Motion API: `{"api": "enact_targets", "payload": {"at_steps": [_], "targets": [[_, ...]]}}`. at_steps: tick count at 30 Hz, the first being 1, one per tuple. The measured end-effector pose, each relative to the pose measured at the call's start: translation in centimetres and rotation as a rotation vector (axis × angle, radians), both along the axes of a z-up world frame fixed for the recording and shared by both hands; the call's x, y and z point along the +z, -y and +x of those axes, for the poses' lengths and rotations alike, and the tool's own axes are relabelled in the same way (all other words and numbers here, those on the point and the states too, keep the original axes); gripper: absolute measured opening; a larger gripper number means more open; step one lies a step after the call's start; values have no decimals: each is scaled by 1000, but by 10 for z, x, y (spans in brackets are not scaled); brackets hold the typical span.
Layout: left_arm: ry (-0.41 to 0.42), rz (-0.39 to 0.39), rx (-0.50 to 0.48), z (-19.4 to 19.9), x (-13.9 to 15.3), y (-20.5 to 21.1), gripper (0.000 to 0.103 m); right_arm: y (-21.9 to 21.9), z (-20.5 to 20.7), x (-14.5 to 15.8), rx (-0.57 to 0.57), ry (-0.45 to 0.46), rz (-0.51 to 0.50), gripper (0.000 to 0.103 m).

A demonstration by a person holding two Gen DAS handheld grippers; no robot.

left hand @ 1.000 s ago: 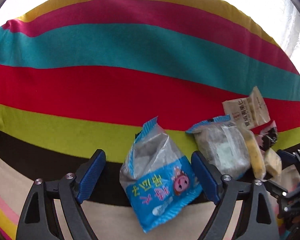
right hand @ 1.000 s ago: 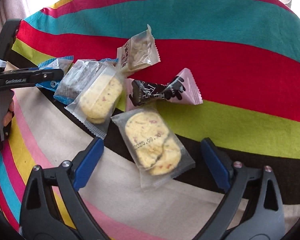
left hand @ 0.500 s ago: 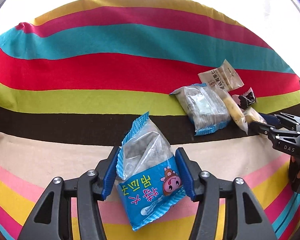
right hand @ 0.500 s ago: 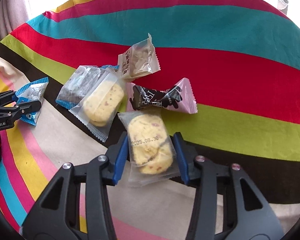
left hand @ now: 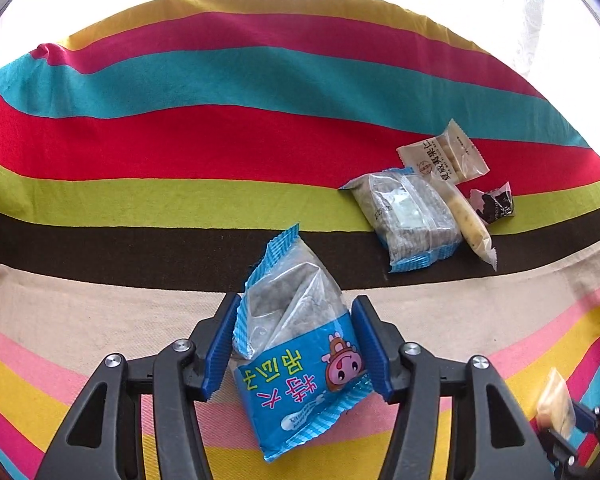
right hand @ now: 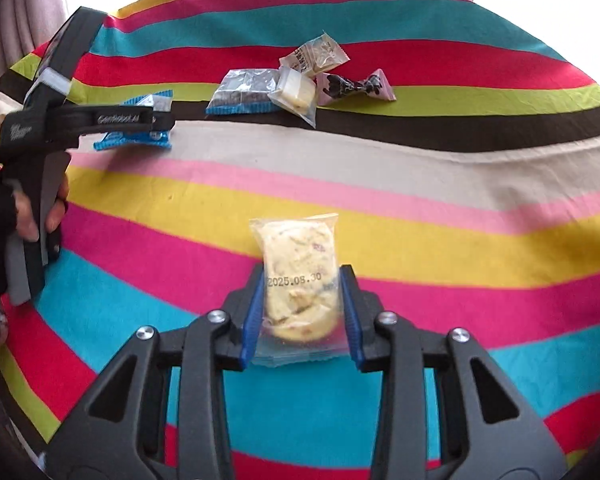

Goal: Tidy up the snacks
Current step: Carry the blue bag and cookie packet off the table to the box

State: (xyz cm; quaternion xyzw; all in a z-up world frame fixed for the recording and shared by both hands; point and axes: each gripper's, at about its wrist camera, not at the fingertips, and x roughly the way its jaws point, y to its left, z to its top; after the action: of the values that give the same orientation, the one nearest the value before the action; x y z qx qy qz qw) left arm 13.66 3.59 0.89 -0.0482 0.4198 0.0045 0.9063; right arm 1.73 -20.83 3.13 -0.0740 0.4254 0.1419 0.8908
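Both grippers clamped snack packets above the striped cloth (left hand: 180, 148).
The left gripper (left hand: 296, 340) gripped the blue packet (left hand: 296, 360), long axis toward 12 o'clock; the right gripper (right hand: 302, 308), jaws just closing, gripped the cookie packet (right hand: 298, 280), likewise.

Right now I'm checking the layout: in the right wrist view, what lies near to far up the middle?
Cookie packet in the right tool → bare striped cloth → pile of loose snacks.

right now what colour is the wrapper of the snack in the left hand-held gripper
Blue and clear snack wrapper, clearest in the left wrist view.
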Motion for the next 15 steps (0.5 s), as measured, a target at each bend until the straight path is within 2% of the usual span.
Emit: {"api": "enact_targets", "payload": {"at_steps": [3, 7, 15], "targets": [[-1, 1, 1, 1, -1, 0, 57, 12, -33, 4, -62, -2, 22, 39], [-1, 3, 1, 1, -1, 0, 57, 29, -51, 6, -95, 16, 30, 39], [-2, 34, 0, 0, -2, 7, 57, 27, -44, 3, -90, 15, 30, 39]]}}
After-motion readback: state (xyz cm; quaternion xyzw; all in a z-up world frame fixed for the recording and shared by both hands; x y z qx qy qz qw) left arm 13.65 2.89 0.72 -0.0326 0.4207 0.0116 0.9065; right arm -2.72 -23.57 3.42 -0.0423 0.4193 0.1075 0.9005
